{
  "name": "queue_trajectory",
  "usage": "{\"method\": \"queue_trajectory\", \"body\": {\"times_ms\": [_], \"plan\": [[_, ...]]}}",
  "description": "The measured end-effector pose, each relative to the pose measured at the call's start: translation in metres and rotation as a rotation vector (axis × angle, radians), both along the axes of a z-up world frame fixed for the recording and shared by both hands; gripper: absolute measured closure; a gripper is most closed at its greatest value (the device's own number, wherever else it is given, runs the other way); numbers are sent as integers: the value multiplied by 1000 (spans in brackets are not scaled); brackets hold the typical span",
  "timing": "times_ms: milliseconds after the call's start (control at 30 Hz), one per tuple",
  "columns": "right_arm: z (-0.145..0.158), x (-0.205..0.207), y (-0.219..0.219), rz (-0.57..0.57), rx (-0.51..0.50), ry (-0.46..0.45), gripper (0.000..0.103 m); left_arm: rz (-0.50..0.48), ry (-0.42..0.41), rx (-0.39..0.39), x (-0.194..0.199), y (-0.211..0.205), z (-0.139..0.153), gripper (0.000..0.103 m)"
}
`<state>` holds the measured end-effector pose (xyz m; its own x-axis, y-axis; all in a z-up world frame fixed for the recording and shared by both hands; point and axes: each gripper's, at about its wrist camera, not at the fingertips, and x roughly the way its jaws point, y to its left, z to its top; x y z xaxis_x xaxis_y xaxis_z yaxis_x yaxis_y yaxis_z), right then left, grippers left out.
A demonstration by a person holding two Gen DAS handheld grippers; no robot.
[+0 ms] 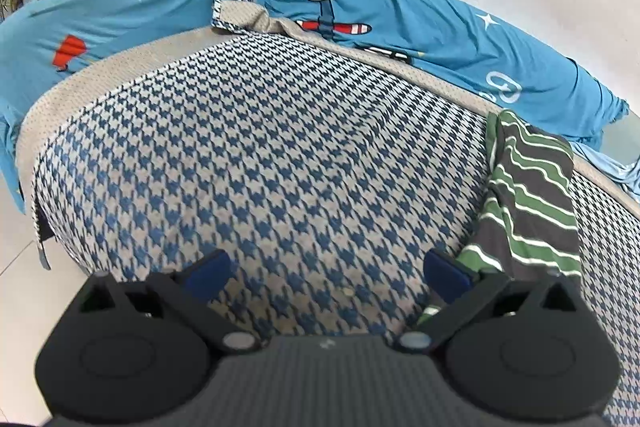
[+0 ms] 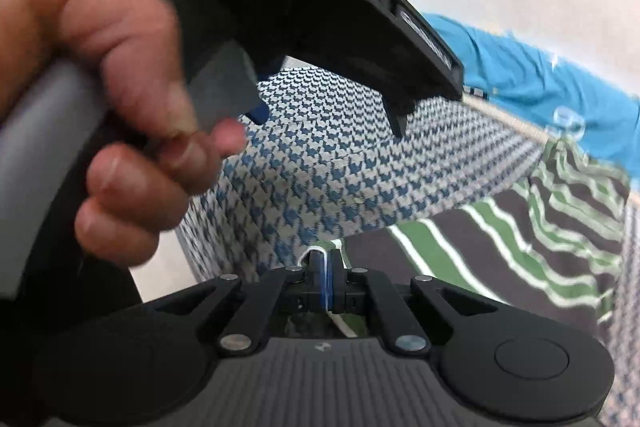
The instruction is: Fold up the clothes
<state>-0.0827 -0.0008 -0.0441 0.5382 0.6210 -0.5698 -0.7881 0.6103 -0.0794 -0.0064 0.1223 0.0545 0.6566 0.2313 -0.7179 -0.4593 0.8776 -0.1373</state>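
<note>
Two grippers over houndstooth cloth [image 1: 256, 155]: left gripper [image 1: 326, 273] spread wide, holding nothing; right gripper [image 2: 326, 267] clamped on striped garment [image 2: 520, 247], draped across cloth's right side.

No readable text or labels.

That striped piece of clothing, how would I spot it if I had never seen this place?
Find the table spread with a blue-and-cream houndstooth cloth. On its right side lies the striped garment, in front of a bright blue printed fabric. It alone has dark grey, green and white stripes, and the right gripper is pinching its edge.
</note>
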Motion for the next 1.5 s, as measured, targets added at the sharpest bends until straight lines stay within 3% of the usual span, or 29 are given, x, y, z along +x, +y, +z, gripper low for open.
{"method": "queue_trajectory", "body": {"times_ms": [100, 267, 367, 600, 900, 1067, 1233, 1500], "plan": [[-5, 9, 2, -28, 13, 81, 98, 3, 5, 13, 1, -1, 1, 0], [-8, 7, -5, 3, -12, 94, 93, -5, 16, 21, 4, -5, -2, 0], [-3, 8, -20, 33, 28, 180, 87, -12, 20, 32, 5, -8, -4, 0], [18, -3, -62, 14, 58, 119, 86, -70, 32, 35, 13, -24, -10, 0], [38, 15, -121, -41, 38, 88, 86, -191, 81, 57, 38, -64, -27, 0], [40, 41, -142, -43, -2, 79, 86, -214, 95, 72, 56, -75, -32, 0], [40, 76, -159, -87, 23, 109, 86, -216, 105, 43, 80, -72, -41, 0], [29, 117, -159, -105, 26, 119, 86, -230, 111, 82, 111, -77, -53, 0]]}}
